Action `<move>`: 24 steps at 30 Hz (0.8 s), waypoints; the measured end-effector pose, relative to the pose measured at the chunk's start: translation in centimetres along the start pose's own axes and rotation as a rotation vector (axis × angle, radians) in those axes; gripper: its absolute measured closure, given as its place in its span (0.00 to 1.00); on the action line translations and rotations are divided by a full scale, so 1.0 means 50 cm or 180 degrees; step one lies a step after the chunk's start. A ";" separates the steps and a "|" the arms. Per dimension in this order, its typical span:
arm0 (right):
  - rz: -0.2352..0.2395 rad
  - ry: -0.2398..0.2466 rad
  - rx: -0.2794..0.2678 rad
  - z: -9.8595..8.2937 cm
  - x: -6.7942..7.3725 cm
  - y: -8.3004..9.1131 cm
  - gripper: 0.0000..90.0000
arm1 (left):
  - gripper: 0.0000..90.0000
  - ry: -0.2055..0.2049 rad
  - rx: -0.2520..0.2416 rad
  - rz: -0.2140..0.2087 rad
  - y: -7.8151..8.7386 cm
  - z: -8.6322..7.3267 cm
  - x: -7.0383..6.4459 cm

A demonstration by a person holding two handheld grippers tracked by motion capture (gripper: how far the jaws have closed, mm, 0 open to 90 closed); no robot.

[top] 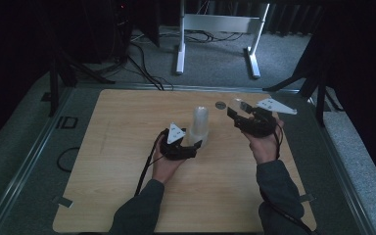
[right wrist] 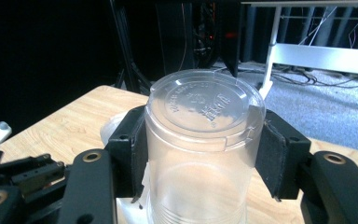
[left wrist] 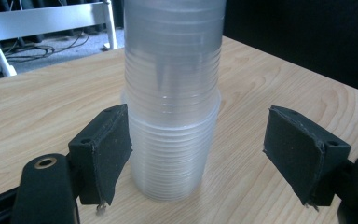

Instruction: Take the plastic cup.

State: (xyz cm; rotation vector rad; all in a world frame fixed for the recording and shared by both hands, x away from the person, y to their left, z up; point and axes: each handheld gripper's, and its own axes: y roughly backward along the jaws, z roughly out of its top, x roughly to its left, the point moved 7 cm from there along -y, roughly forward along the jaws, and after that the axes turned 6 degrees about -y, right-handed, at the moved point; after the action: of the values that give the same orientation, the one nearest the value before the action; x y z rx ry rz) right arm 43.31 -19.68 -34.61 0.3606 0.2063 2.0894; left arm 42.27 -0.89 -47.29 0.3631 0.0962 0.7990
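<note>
Stack: ribbed clear plastic cups (left wrist: 172, 102), nested upside down, upright mid-table (top: 127, 147).
Left gripper (left wrist: 198, 154): foam-padded jaws apart, flanking stack's base.
Right gripper (right wrist: 200, 154): clamped on one clear cup (right wrist: 205, 140), right of stack.

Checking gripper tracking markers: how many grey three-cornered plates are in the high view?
2: one grey three-cornered plate tops the left gripper; the other plate tops the right gripper.

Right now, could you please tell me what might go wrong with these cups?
The tall cup stack stands upside down between the open left hand-held gripper; one pad seems to touch it, so an uneven close might tip it. The right hand-held gripper squeezes a thin clear cup, which could buckle or slip.
</note>
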 end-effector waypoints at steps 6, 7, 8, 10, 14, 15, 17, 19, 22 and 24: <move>-0.0001 -0.0104 0.0062 -0.027 -0.009 -0.002 0.46 | 0.25 -0.0026 -0.0017 -0.0030 0.011 0.007 -0.008; -0.0006 -0.0125 0.0074 -0.032 -0.010 -0.002 0.46 | 0.25 -0.0032 -0.0020 -0.0032 0.012 0.008 -0.008; -0.0007 -0.0140 0.0086 -0.036 -0.012 -0.002 0.46 | 0.25 -0.0033 -0.0020 -0.0026 0.013 0.009 -0.009; -0.0017 -0.0166 0.0105 -0.045 -0.015 -0.003 0.46 | 0.25 -0.0045 -0.0008 -0.0027 0.015 0.010 -0.009; -0.0020 -0.0192 0.0129 -0.055 -0.017 -0.004 0.46 | 0.25 -0.0051 0.0000 -0.0018 0.016 0.011 -0.010; -0.0018 -0.0203 0.0138 -0.059 -0.017 -0.005 0.46 | 0.25 -0.0060 0.0002 -0.0009 0.018 0.011 -0.011; -0.0019 -0.0232 0.0158 -0.068 -0.019 -0.008 0.46 | 0.25 -0.0054 -0.0004 -0.0013 0.018 0.012 -0.011; -0.0019 -0.0249 0.0177 -0.075 -0.020 -0.010 0.46 | 0.25 -0.0051 -0.0010 -0.0012 0.019 0.013 -0.013; -0.0028 -0.0292 0.0197 -0.083 -0.023 -0.012 0.46 | 0.25 -0.0056 -0.0018 -0.0010 0.022 0.016 -0.013; -0.0037 -0.0324 0.0218 -0.088 -0.025 -0.014 0.46 | 0.25 -0.0055 -0.0034 -0.0010 0.024 0.018 -0.014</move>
State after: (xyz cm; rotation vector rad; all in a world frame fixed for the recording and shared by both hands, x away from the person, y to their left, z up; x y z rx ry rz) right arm 43.01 -20.40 -39.16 0.5046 0.2194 2.0502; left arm 41.16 -0.90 -46.05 0.3598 0.0762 0.7929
